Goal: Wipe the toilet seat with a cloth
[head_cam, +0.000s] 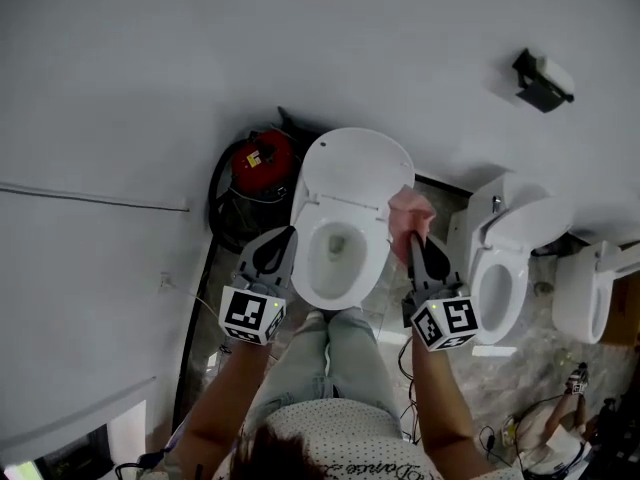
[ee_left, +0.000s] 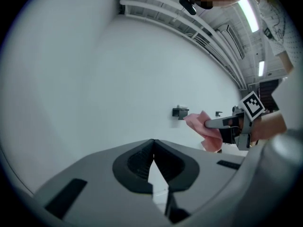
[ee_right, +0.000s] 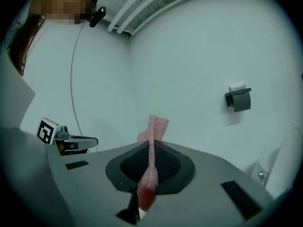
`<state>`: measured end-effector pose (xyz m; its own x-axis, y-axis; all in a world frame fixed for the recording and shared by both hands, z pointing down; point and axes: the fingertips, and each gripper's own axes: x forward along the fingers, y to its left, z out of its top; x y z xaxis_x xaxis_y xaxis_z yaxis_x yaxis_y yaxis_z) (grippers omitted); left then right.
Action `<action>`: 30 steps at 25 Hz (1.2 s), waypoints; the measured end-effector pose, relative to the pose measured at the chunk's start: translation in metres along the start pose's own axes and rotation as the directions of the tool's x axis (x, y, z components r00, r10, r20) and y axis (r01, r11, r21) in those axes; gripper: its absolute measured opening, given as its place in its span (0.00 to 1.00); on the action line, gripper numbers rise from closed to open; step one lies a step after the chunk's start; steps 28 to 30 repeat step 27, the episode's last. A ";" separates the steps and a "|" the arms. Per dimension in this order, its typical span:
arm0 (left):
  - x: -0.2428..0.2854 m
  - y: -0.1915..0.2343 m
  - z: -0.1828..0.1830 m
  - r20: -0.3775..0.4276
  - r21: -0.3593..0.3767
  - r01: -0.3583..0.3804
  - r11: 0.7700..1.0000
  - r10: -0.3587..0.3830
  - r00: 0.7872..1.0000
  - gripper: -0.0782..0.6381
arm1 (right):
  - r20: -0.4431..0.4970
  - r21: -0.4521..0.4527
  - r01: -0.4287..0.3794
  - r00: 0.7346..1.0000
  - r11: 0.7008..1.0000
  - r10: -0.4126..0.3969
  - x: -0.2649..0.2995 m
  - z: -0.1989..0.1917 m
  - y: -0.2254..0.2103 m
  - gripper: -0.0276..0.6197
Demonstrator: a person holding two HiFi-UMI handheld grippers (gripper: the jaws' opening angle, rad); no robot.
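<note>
The crumpled pink mesh cloth (head_cam: pixel 410 211) was pinched in the right tool (head_cam: pixel 419 249). Its jaws were closed tight on a fold of the fabric, with one end standing up past the tips and the other trailing below. It hung just off the right side of the white oval toilet seat (head_cam: pixel 372 268), close to the hinge end. It appeared to be clear of the seat rather than pressed against it. The white plastic lid (head_cam: pixel 355 168) stood raised behind the seat, against the wall.

On the seat's left side, the left tool (head_cam: pixel 281 244) hovered over the rim with its jaws brought together at the tips and nothing between them.

A red canister-shaped appliance (head_cam: pixel 262 160) sat on the floor left of the toilet, and a second white toilet (head_cam: pixel 510 268) stood well to its right.

The step in hand looked like bringing the cloth to the seat, with wiping not yet begun. The next move would call for lowering the right tool until the loose cloth lay flat on the seat's right rim. It would then be drawn around the ring, with the hard tips kept off the plastic.
</note>
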<state>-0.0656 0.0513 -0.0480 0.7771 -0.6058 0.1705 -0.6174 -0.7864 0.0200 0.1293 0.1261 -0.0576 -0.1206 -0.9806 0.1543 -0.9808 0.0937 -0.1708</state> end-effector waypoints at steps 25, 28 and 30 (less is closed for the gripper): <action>-0.018 -0.004 0.059 0.070 0.031 0.045 0.999 -0.047 0.996 0.11 | 0.201 -0.160 0.097 0.978 0.982 -0.064 -0.026 0.086 0.035 0.09; -0.017 -0.005 0.058 0.067 0.024 0.052 0.998 -0.054 0.996 0.11 | 0.203 -0.162 0.100 0.977 0.982 -0.066 -0.025 0.086 0.036 0.09; -0.017 -0.005 0.058 0.067 0.024 0.052 0.998 -0.054 0.996 0.11 | 0.203 -0.162 0.100 0.977 0.982 -0.066 -0.025 0.086 0.036 0.09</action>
